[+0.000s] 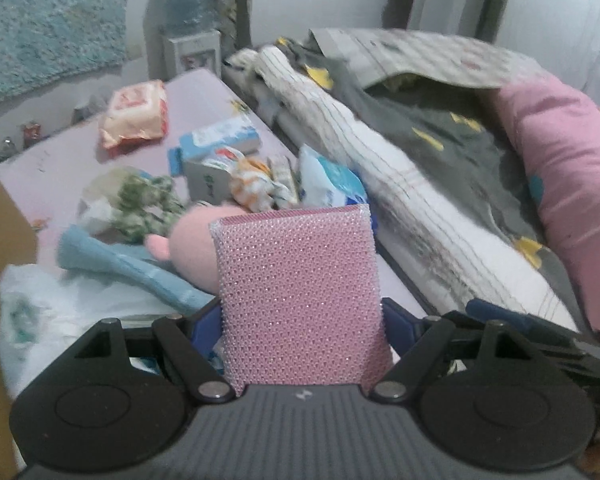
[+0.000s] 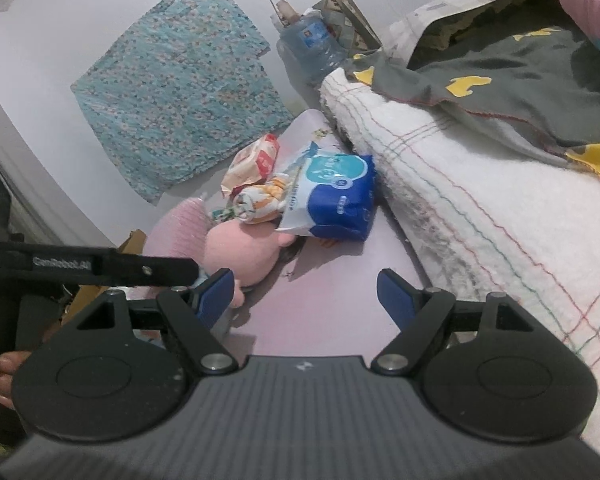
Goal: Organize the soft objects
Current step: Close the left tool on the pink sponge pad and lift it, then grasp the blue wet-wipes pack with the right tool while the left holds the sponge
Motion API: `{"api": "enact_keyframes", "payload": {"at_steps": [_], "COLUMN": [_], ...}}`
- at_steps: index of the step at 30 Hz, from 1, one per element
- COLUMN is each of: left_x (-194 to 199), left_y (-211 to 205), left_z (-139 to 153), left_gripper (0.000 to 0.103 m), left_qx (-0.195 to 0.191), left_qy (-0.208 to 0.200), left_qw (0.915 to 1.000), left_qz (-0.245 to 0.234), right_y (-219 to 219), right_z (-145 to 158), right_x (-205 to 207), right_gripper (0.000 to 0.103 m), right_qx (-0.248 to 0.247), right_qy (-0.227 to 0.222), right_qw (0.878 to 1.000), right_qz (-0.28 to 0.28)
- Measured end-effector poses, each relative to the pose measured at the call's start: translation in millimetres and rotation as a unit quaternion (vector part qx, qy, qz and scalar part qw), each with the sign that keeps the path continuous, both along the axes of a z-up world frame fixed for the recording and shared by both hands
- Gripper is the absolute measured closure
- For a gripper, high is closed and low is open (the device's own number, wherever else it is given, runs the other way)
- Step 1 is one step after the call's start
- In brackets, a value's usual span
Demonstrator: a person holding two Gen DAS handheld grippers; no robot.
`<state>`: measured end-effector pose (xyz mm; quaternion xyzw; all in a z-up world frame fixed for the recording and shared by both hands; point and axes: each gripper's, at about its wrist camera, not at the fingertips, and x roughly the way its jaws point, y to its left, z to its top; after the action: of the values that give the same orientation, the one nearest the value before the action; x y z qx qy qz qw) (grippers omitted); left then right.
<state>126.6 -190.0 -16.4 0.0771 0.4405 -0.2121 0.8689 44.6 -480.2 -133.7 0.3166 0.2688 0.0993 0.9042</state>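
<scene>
At the far left edge of the left wrist view stands a cardboard box (image 1: 4, 264), its brown wall just beside a crumpled white plastic bag (image 1: 60, 312) and a blue cloth (image 1: 116, 264) on the pink bench (image 1: 52, 168). To the right of these, the left gripper (image 1: 302, 320) holds the pink mesh sponge (image 1: 296, 292) — the jaws press on its two long sides, so the sponge's long axis runs straight out ahead along the fingers, its far end raised above the pink plush toy (image 1: 196, 240). The box therefore lies to the left of the jaws and near, and I judge that a swing that way is what the coming move calls for, if the box is where the soft things go. Further right, seen in the right wrist view, the right gripper (image 2: 306, 292) hovers with its jaws wide and nothing between them — over bare bench, with the plush toy just to its left and a blue-and-white tissue pack (image 2: 332, 196) further off. The left hand is the one placed for the box.
</scene>
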Motion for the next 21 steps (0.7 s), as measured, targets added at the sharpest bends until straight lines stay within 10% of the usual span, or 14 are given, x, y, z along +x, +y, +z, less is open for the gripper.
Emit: {"api": "enact_keyframes", "payload": {"at_steps": [14,21], "left_x": [14,24], "left_y": [81,107], "left_z": [29,30], "left_gripper": [0.021,0.021], "left_qx": [-0.018,-0.03], "left_qy": [-0.039,-0.037], "left_qw": [0.9924,0.9894], "left_qz": [0.116,0.137], "right_y": [18,23], "right_z": [18,-5], "right_x": [88,177], "right_gripper": [0.023,0.02], "right_qx": [-0.03,-0.089], "right_qy": [0.015,0.092], "right_qw": [0.999,0.992], "right_qz": [0.033,0.017]}}
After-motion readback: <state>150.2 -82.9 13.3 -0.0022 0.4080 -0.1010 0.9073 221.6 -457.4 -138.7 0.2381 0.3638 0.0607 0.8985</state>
